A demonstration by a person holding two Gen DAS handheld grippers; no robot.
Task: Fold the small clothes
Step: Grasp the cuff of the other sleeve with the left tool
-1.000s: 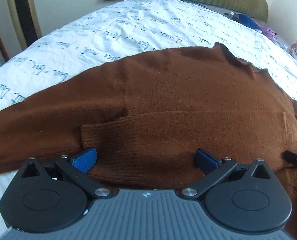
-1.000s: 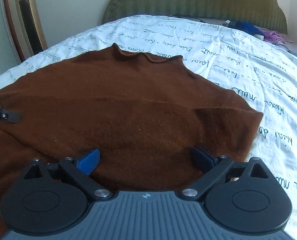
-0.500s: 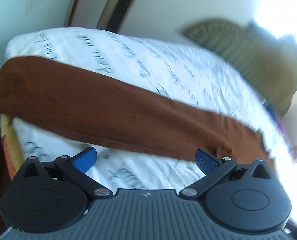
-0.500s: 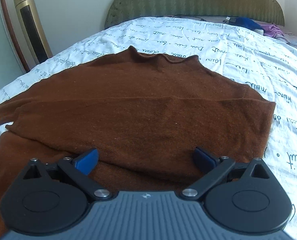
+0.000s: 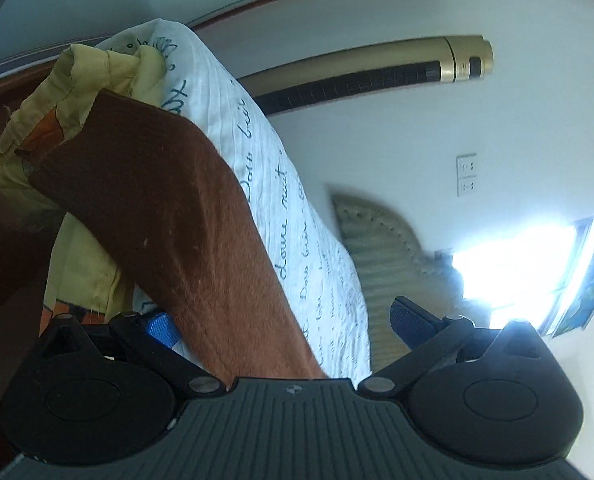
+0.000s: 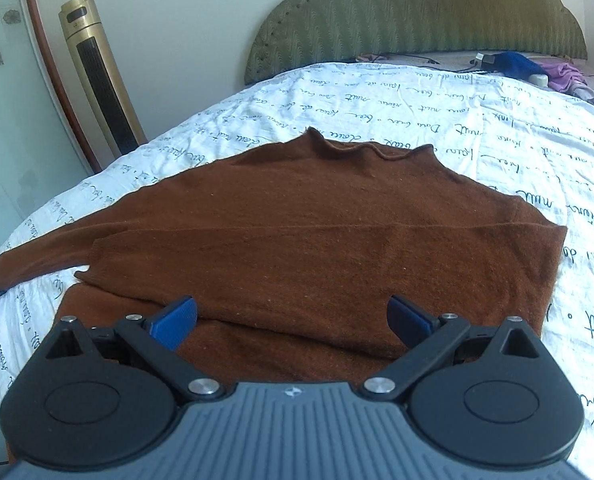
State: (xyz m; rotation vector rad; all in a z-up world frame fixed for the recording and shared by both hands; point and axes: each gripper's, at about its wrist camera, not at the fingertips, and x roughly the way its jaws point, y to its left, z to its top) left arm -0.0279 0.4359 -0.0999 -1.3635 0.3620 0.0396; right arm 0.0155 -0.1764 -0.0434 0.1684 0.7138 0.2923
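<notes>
A brown knit sweater (image 6: pixel 317 232) lies flat on the white quilt (image 6: pixel 437 112), neck toward the headboard. Its right sleeve is folded across the body; its left sleeve (image 6: pixel 49 248) stretches to the bed's left edge. My right gripper (image 6: pixel 293 320) is open and empty, just above the sweater's lower part. In the left wrist view, rolled sideways, the left sleeve (image 5: pixel 169 216) hangs over the bed edge and runs between the fingers of my left gripper (image 5: pixel 285 320), which is open; the sleeve lies against its left blue pad (image 5: pixel 161 326).
A yellow sheet (image 5: pixel 85 80) shows under the quilt at the bed's corner. A gold tower fan (image 6: pixel 97 72) stands left of the bed by the wall. A green headboard (image 6: pixel 417 12) is at the far end. Blue and purple clothes (image 6: pixel 537 68) lie at the far right.
My left gripper has swung off the sweater's body to the bed's left edge and rolled sideways, now around the hanging sleeve. My right gripper has risen and pulled back slightly.
</notes>
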